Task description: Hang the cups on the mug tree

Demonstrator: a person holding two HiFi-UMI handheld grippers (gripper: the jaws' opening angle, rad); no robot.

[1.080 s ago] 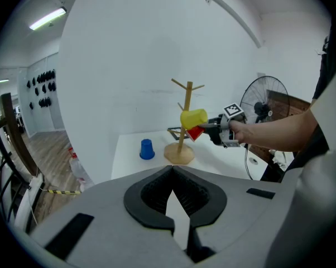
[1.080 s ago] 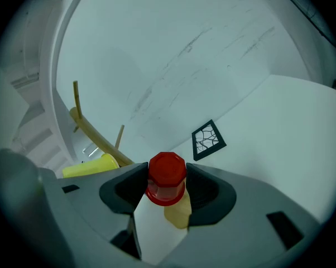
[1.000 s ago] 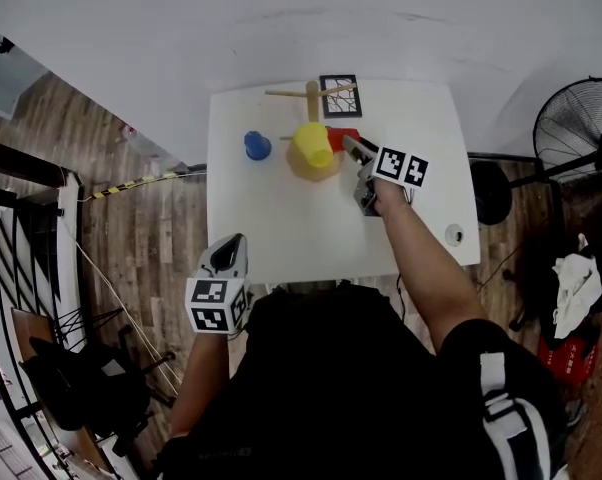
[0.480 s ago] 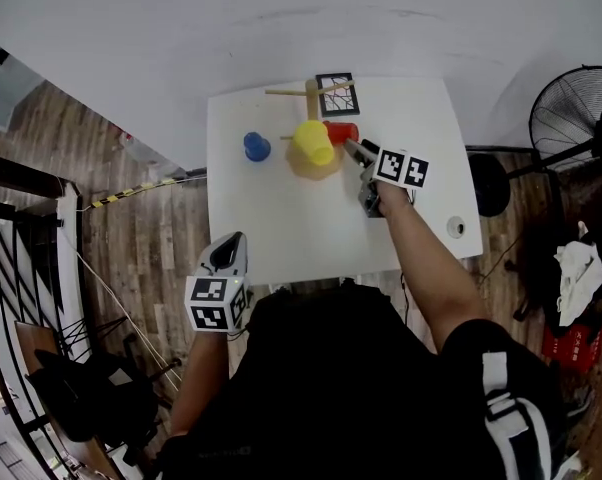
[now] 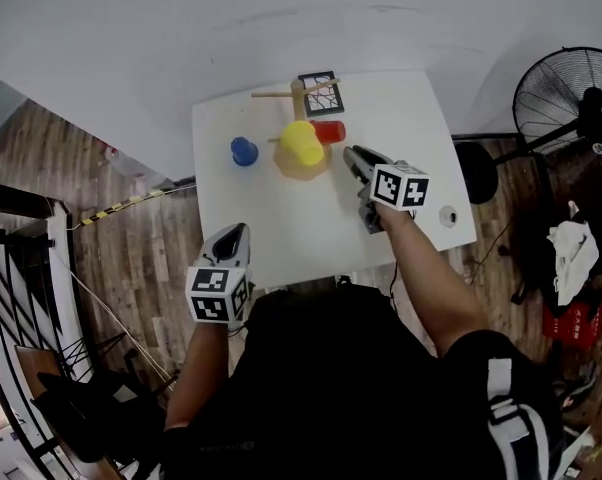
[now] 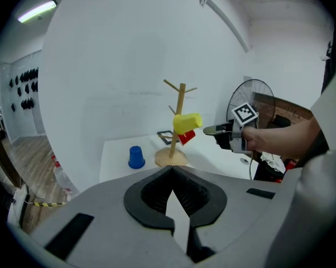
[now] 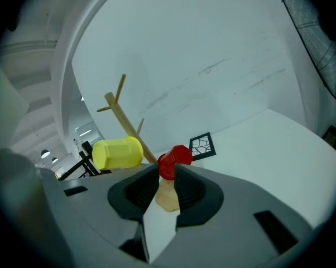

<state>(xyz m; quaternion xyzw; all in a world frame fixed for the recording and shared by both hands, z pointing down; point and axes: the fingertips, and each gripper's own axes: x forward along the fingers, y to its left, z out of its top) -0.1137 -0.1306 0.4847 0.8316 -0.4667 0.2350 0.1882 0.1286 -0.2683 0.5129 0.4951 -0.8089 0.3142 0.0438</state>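
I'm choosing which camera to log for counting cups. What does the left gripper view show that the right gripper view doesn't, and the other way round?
Only the left gripper view: the blue cup on the table, and the right tool held in a hand. Only the right gripper view: that tool's own jaws from behind; they have just been closing and stand apart with nothing between them. Both: the mug tree with the yellow cup and red cup hanging on it, and the patterned square by its base.

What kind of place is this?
Probably an indoor studio or lab-style workroom: a small white table against a plain white wall, a wood-plank floor, and a pedestal fan nearby.
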